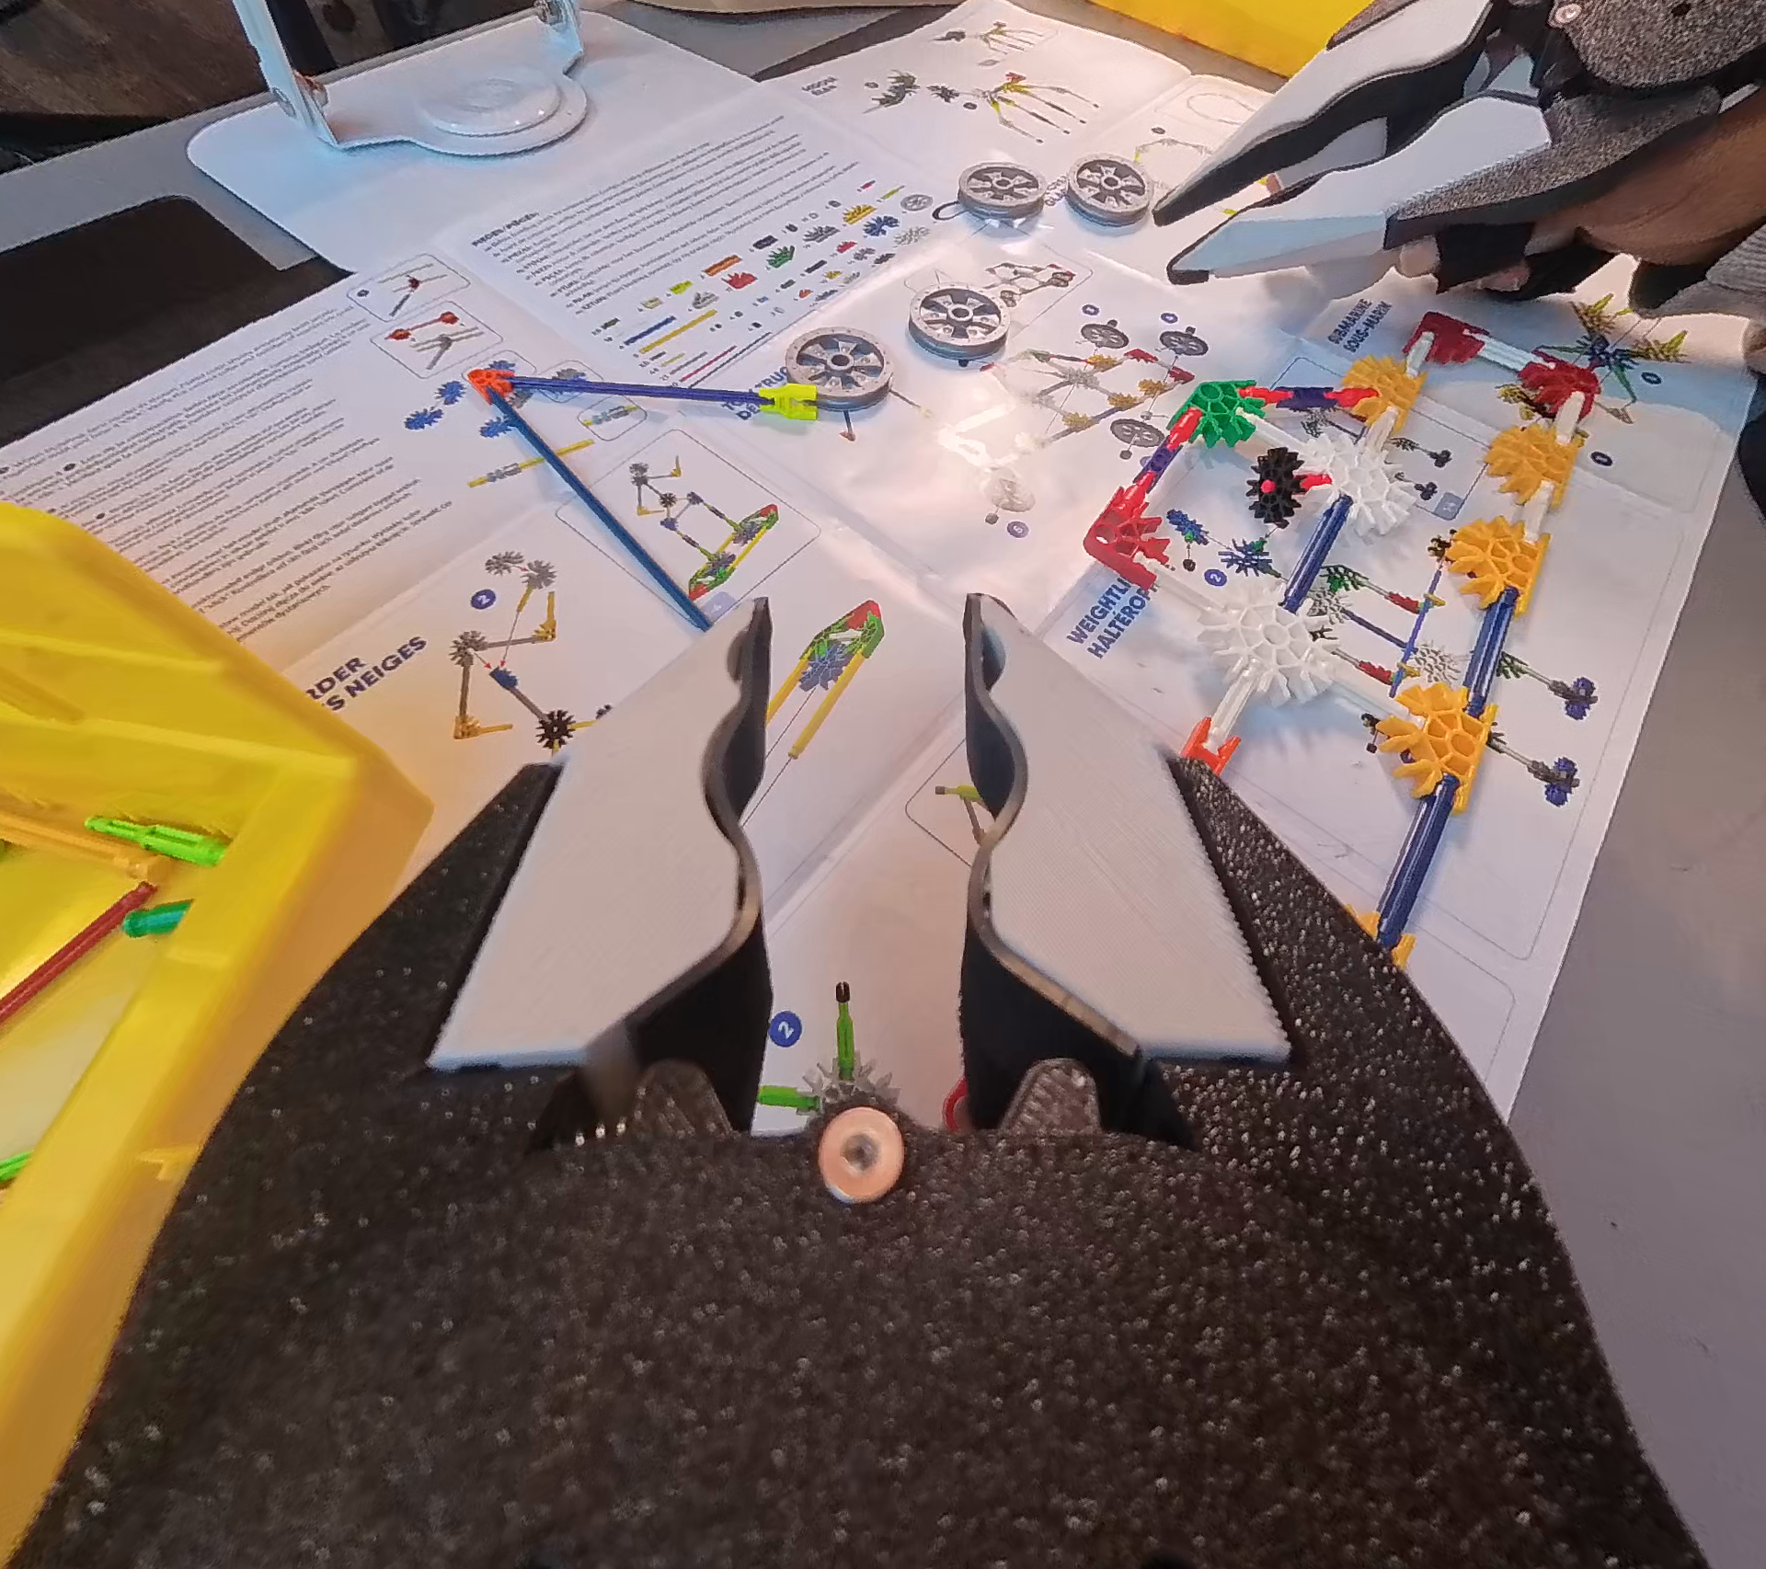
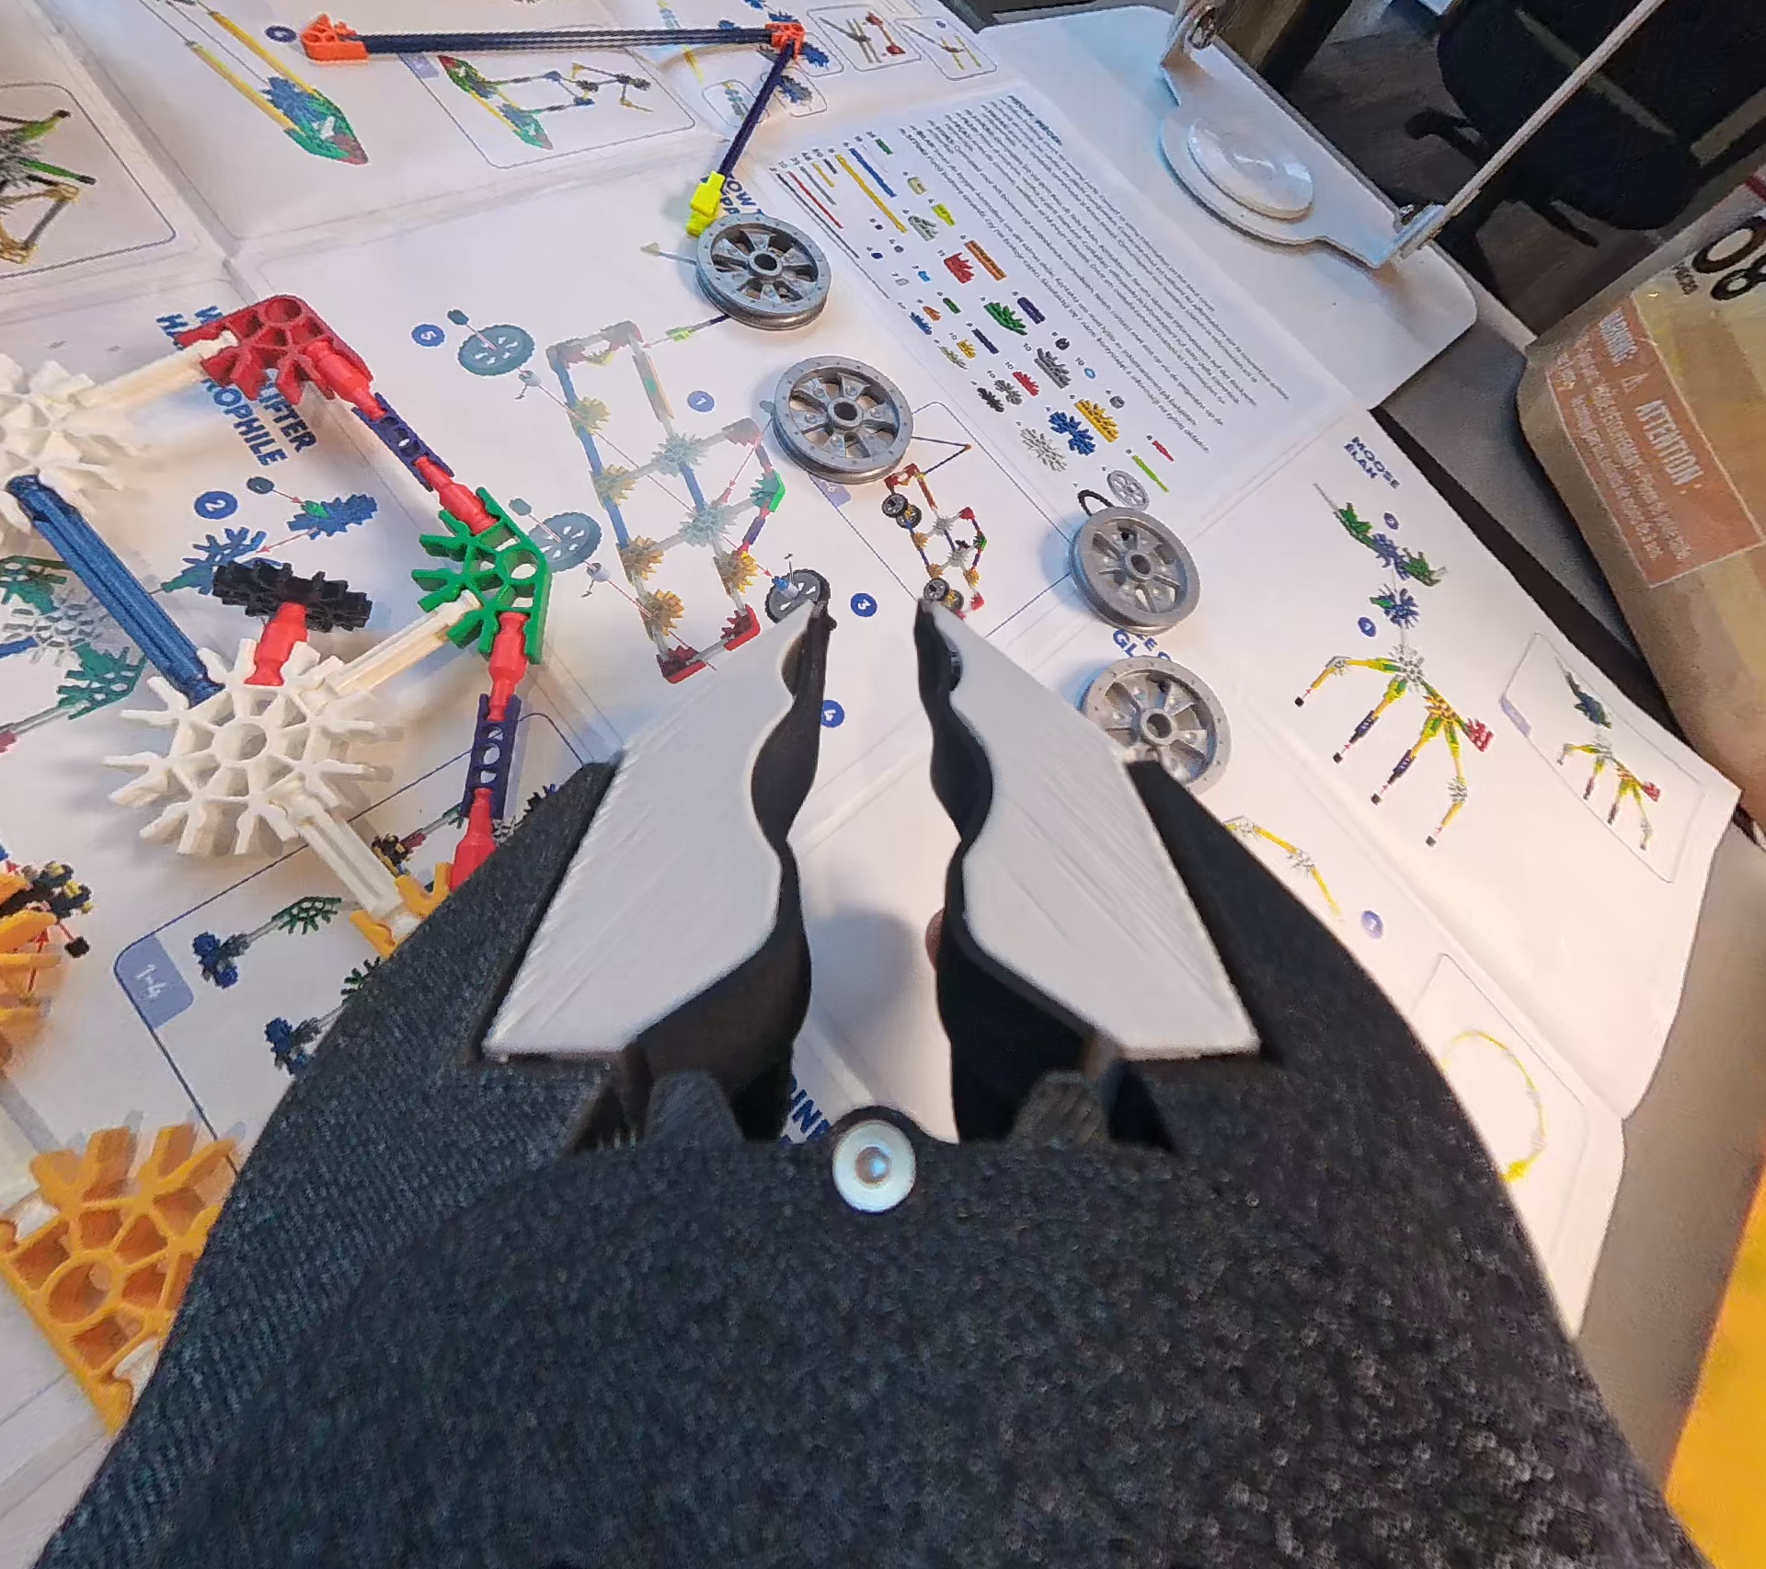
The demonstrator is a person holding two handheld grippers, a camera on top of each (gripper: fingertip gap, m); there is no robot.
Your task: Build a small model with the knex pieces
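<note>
Both empty: left hand-held gripper [image 1: 865,615] gapes over the printed paper instruction sheet [image 1: 669,204]; right hand-held gripper [image 2: 870,611], part-open, hovers just short of four grey spoked plastic wheels [image 2: 841,419], seemingly laid out for reach.

The left gripper [image 1: 865,615] is held low and points forward. Its two grey fingers [image 1: 659,778] are spread apart, and nothing is held between them. The right gripper [image 2: 870,615] is also pointed forward and tipped down. Its fingers [image 2: 1051,806] are parted a little, with nothing between them. A hand [image 1: 1567,252] is seen wrapped under the right gripper.
</note>
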